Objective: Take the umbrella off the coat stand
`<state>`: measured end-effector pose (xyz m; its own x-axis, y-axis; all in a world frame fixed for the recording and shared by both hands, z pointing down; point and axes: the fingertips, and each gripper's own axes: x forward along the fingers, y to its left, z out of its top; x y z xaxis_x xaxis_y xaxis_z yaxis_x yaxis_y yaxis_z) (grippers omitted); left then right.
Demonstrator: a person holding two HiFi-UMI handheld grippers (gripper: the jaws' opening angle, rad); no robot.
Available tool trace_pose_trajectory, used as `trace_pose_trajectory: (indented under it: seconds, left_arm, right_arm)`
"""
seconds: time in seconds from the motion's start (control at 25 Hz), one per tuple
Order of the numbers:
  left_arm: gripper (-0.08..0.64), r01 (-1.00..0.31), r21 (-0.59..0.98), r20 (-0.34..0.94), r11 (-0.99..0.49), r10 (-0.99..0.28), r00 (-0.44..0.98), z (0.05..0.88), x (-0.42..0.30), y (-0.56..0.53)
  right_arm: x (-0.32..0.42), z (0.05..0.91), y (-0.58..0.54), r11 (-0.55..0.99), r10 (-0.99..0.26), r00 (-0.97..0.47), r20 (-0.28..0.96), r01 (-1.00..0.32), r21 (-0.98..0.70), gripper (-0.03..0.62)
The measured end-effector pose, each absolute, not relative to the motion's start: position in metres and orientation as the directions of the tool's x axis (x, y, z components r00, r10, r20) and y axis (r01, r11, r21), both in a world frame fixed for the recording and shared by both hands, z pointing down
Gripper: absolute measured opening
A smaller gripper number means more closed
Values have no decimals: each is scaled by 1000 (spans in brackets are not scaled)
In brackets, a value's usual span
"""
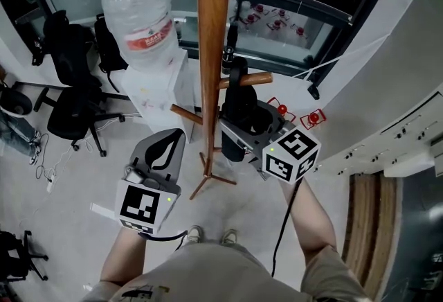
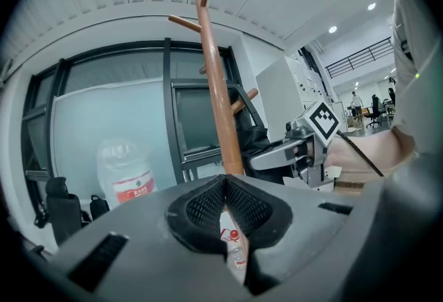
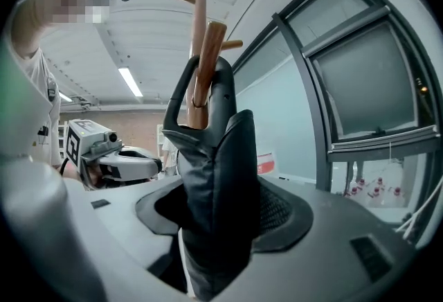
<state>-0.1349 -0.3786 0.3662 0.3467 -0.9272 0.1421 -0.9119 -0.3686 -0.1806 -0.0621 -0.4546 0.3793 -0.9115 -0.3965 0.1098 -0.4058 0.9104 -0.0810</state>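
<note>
A wooden coat stand (image 1: 213,30) rises in the middle of the head view. A folded black umbrella (image 1: 243,117) hangs beside it, its looped handle (image 1: 237,75) hooked over a peg (image 1: 255,79). My right gripper (image 1: 243,129) is shut on the umbrella's cloth body just below the handle. In the right gripper view the umbrella (image 3: 218,176) fills the space between the jaws, and its handle loops round the peg (image 3: 208,51) above. My left gripper (image 1: 178,134) is shut and empty, left of the pole (image 2: 218,113), pointing at it.
A large water jug (image 1: 142,10) sits on a white dispenser behind and left of the stand. Black office chairs (image 1: 73,86) stand at the far left. The stand's feet (image 1: 208,179) spread on the floor near the person's shoes (image 1: 211,235). A window frame (image 1: 304,10) runs behind.
</note>
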Motion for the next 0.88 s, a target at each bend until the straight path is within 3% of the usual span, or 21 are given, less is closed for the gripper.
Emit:
trace_pose_trajectory:
  seconds: [0.88]
  left_arm:
    - [8,-894,-239,50,-379,-924,379,320,-123,-366]
  right_arm:
    - [27,302,-447,770,-637,-771,18,-637,-32,256]
